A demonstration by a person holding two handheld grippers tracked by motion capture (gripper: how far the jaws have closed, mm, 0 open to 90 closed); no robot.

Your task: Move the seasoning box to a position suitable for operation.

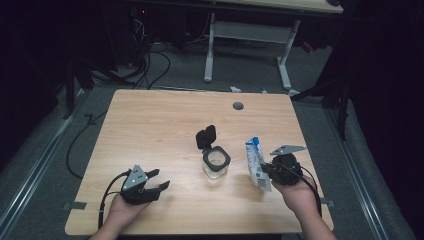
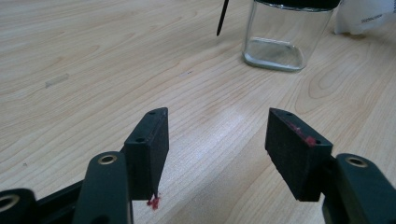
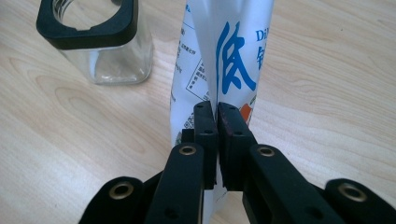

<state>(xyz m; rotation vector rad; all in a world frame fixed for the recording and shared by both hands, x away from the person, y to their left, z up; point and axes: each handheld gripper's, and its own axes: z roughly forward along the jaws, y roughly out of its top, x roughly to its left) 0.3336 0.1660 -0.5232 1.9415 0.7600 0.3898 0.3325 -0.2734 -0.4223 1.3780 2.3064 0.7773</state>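
White and blue, one pouch (image 1: 255, 162) stands up on the wooden table (image 1: 160, 125) in the high view, just to the right of the glass jar (image 1: 216, 165). The right gripper (image 1: 267, 172) pinches its near edge, with a hand (image 1: 297, 192) behind it. The jar's black lid (image 1: 206, 136) is flipped up at its far side. Well to the left of the jar, the left gripper (image 1: 159, 181) rests low over the table with its fingers spread and nothing between them. I count one jar, one pouch, two grippers.

From the left gripper view, two black fingers (image 2: 149, 149) stand wide apart over bare wood. The jar (image 2: 280, 39) sits ahead, and a white corner of the pouch (image 2: 364, 18) peeks out just beside it.

From the right gripper view, two black fingers (image 3: 206, 135) are squeezed together on a thin fold of the pouch (image 3: 233, 51), which stands straight up from between them. The blue print faces the camera. The jar (image 3: 98, 42) with its black rim sits just beside the pouch, to the left in this view.
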